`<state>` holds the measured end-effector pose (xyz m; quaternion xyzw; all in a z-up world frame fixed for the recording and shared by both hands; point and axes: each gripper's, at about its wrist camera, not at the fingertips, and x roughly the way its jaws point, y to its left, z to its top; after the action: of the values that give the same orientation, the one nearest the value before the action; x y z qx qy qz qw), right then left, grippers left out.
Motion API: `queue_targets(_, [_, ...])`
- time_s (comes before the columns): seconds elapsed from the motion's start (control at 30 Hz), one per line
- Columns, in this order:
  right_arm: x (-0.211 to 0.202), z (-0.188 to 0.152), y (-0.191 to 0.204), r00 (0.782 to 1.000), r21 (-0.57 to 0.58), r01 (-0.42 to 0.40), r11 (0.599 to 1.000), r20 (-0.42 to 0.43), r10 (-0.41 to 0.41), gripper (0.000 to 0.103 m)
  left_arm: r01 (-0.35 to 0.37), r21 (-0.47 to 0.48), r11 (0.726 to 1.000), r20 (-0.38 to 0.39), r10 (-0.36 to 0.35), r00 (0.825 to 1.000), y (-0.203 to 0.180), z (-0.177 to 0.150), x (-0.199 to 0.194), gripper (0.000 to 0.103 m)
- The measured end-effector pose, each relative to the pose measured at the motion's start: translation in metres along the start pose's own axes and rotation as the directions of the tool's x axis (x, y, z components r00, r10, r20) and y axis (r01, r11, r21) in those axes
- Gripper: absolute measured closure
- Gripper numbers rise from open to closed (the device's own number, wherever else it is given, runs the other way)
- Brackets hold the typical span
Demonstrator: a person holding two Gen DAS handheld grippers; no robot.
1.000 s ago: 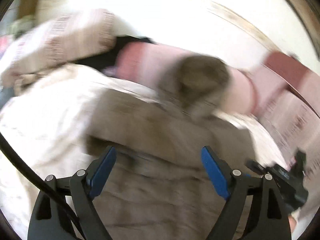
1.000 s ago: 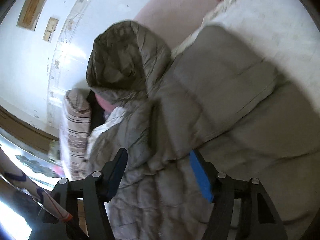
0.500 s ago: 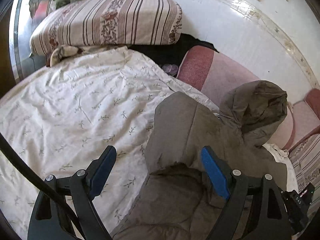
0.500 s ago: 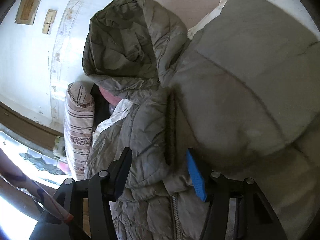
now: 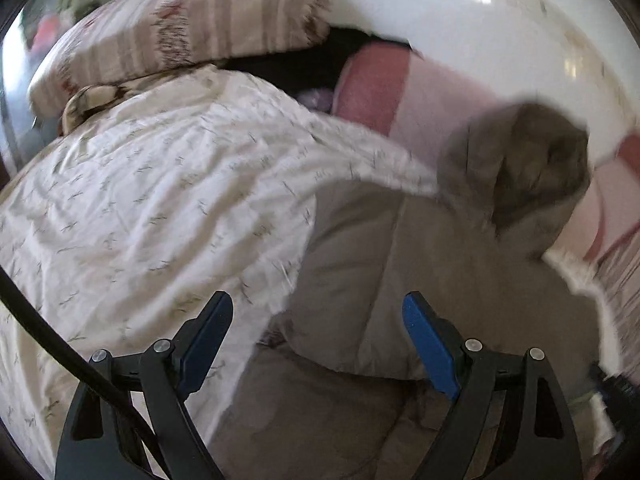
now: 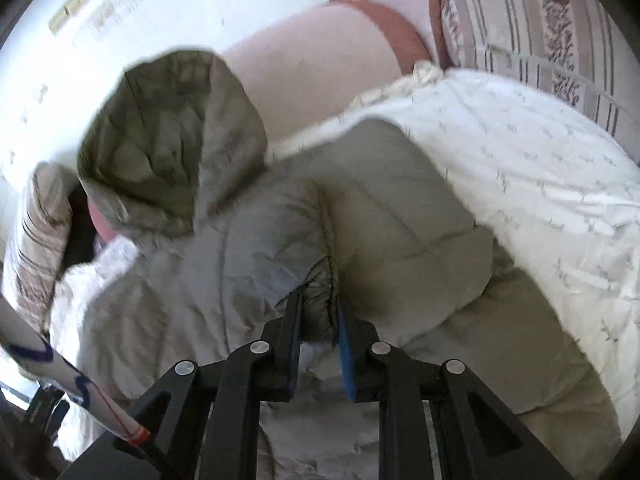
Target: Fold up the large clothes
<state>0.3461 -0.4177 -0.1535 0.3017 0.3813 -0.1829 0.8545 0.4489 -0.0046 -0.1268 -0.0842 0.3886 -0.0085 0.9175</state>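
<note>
My right hand-held gripper (image 6: 319, 322) is clenched on a bunched fold of the grey-olive quilted hooded jacket (image 6: 248, 248), which lies spread on the white leaf-print quilt (image 5: 152, 208) on the bed. My left hand-held gripper (image 5: 316, 340) hangs released above the jacket's edge, holding nothing.

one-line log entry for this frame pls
task: fold jacket | right gripper: shut on jacket front edge | left gripper: open, above jacket | hood: unfolded | surface: white quilt
</note>
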Motion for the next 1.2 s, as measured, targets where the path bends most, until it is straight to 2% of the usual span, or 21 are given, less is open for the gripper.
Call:
queue_targets(0.13, [0.014,-0.002,0.003,0.998,-0.019,0.052,0.998,-0.033,-0.053,0.081,-0.082,0.124,0.989,-0.072,0.091,0.993,-0.02,-0.014,0.03,0.017])
queue_targets(0.27, [0.01,-0.001,0.003,0.997,-0.022,0.07,0.997,-0.033,-0.071,0.074,-0.079,0.128,0.989,-0.082,0.09,0.993,-0.019,-0.015,0.031,0.017])
queue_targets(0.33, [-0.004,0.001,0.002,0.996,0.011,0.084,0.996,0.003,-0.084,0.072,-0.088,0.113,0.99,-0.053,0.094,0.994,-0.018,-0.012,0.022,0.017])
queue_targets(0.4, [-0.025,0.001,0.002,0.991,0.012,0.109,0.994,0.081,-0.11,0.07,-0.095,0.114,0.989,0.012,0.094,0.995,-0.024,-0.008,0.006,0.017])
queue_targets(0.43, [-0.031,0.001,0.006,0.986,-0.006,0.118,0.993,0.116,-0.117,0.065,-0.096,0.119,0.988,0.04,0.092,0.995,-0.028,-0.007,-0.001,0.017])
queue_targets(0.5, [-0.04,0.001,0.016,0.981,-0.062,0.083,0.995,0.183,-0.07,0.06,-0.086,0.128,0.988,0.084,0.076,0.994,-0.038,-0.008,-0.012,0.017])
queue_targets(0.57, [-0.035,-0.001,0.028,0.988,-0.118,0.017,0.993,0.157,0.002,0.06,-0.04,0.165,0.985,0.098,0.024,0.995,-0.056,-0.013,-0.018,0.017])
queue_targets(0.63, [-0.026,-0.006,0.04,0.992,-0.168,-0.011,0.986,0.12,0.031,0.06,-0.011,0.23,0.973,0.087,-0.009,0.996,-0.075,-0.02,-0.016,0.017])
queue_targets(0.73, [-0.007,-0.017,0.053,0.998,-0.245,0.015,0.969,0.057,-0.001,0.058,-0.049,0.331,0.942,0.083,0.023,0.996,-0.1,-0.033,-0.005,0.017])
queue_targets(0.83, [0.015,-0.021,0.049,0.999,-0.241,0.026,0.97,-0.02,-0.031,0.054,-0.09,0.4,0.912,0.042,0.079,0.996,-0.112,-0.043,0.011,0.015])
queue_targets(1.03, [0.017,-0.024,0.051,0.999,-0.267,0.038,0.963,-0.026,-0.046,0.049,-0.075,0.383,0.921,-0.001,0.081,0.997,-0.107,-0.044,0.021,0.011])
queue_targets(1.2, [0.017,-0.024,0.051,0.998,-0.271,0.038,0.962,-0.03,-0.048,0.046,-0.079,0.385,0.919,0.001,0.084,0.996,-0.107,-0.048,0.019,0.011])
